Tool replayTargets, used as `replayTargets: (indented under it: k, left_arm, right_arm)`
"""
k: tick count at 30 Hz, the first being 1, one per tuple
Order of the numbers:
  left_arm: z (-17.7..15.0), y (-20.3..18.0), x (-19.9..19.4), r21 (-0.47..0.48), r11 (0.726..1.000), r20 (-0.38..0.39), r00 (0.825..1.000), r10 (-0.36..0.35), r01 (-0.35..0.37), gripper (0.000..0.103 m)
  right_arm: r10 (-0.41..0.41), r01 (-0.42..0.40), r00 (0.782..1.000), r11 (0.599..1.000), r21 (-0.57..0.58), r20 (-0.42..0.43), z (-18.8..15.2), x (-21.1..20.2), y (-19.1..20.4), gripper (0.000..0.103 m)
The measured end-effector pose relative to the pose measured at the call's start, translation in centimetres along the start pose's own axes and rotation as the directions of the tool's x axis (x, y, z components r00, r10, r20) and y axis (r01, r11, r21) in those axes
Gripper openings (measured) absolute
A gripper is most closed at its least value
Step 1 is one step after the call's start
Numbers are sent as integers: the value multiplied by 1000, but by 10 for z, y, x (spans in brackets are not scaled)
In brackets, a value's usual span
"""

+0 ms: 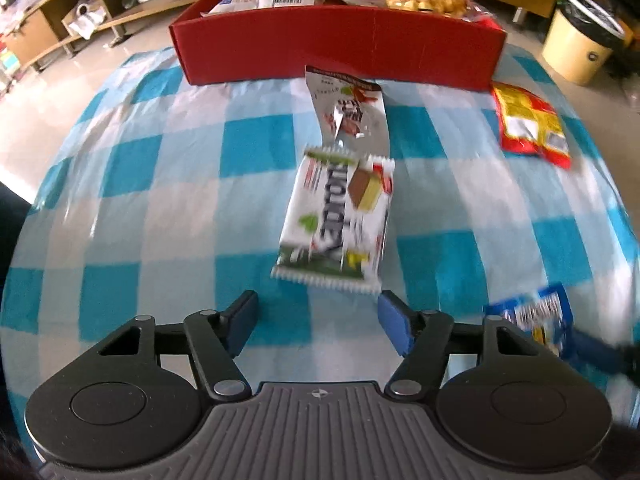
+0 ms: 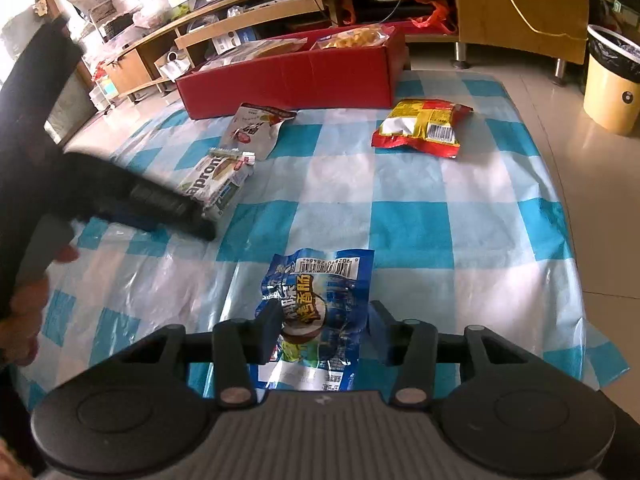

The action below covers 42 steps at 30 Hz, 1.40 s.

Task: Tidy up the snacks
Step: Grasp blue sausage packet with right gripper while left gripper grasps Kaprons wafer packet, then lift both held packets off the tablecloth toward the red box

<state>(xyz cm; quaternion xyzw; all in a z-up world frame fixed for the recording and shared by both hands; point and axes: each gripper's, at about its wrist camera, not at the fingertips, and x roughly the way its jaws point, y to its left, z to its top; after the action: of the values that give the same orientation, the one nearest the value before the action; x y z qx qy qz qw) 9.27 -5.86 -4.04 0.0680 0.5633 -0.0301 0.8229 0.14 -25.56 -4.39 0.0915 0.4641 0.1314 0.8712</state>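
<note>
A white and green wafer pack (image 1: 334, 218) lies on the checked tablecloth just ahead of my open left gripper (image 1: 318, 322), not touching it. Behind it lies a grey snack pouch (image 1: 352, 110). The wafer pack (image 2: 218, 178) and the pouch (image 2: 256, 128) also show in the right wrist view. My right gripper (image 2: 324, 330) is open with its fingers on either side of a blue sausage packet (image 2: 316, 312) lying flat on the cloth. A red and yellow bag (image 2: 420, 126) lies farther right. The red box (image 1: 340, 46) at the far edge holds two snack bags.
The left gripper's body and the hand on it (image 2: 100, 196) reach in from the left of the right wrist view. A yellow waste bin (image 2: 612, 84) stands on the floor to the right. Low wooden shelves (image 2: 280, 4) run behind the table. The table's right edge (image 2: 568, 240) is near.
</note>
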Motion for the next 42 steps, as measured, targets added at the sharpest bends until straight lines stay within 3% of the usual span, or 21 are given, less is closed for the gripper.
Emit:
replayTargets:
  k: [4, 7, 10, 13, 19, 20, 21, 23, 27, 30, 33, 37, 42]
  left_arm:
    - [-19, 7, -8, 33, 999, 15, 1000, -13, 12, 75]
    - [-25, 8, -9, 70, 997, 30, 999, -13, 11, 82]
    - [-19, 14, -13, 45, 997, 50, 997, -58, 56, 82]
    - [-2, 19, -13, -10, 995, 69, 993, -100, 101, 91]
    - [36, 5, 19, -58, 998, 34, 999, -36, 38, 94]
    - [38, 1, 22, -43, 999, 41, 999, 2, 0, 97]
    - [37, -3, 22, -33, 999, 55, 998, 16, -14, 96]
    - [34, -5, 17, -25, 1000, 70, 998, -4, 6, 82]
    - [25, -7, 9, 2, 1000, 81, 997, -9, 9, 67]
    - [17, -5, 5, 14, 1000, 75, 997, -17, 16, 65]
    - [9, -4, 2, 24, 1000, 75, 997, -22, 20, 65]
    - [-3, 2, -3, 35, 999, 76, 996, -38, 36, 65]
    - [1, 12, -2, 34, 994, 60, 993, -104, 102, 68]
  right_arm:
    - [6, -6, 1000, 1000, 10, -5, -2, -1, -1, 43]
    - [-6, 6, 1000, 1000, 8, -5, -3, 0, 1, 43]
    - [-17, 17, 1000, 1000, 9, -2, -4, 0, 3, 43]
    - [-29, 29, 1000, 1000, 6, -2, -4, 1, 5, 44]
    - [-60, 60, 998, 998, -16, -5, -3, 4, 11, 47]
    - [-58, 58, 998, 998, -13, -5, -3, 4, 11, 47]
    - [-60, 60, 998, 998, -13, -5, -4, 4, 11, 47]
    - [-64, 64, 998, 998, -24, -8, -3, 4, 13, 50]
    - [-60, 59, 998, 998, -36, -17, -3, 5, 16, 54]
    - [-51, 51, 998, 999, 3, -23, -1, 5, 13, 55]
    - [-63, 62, 998, 998, -29, -26, -1, 6, 20, 56]
    - [-59, 53, 996, 994, -101, -60, -4, 11, 37, 71]
    - [-143, 133, 989, 974, -184, -40, -12, 17, 56, 69]
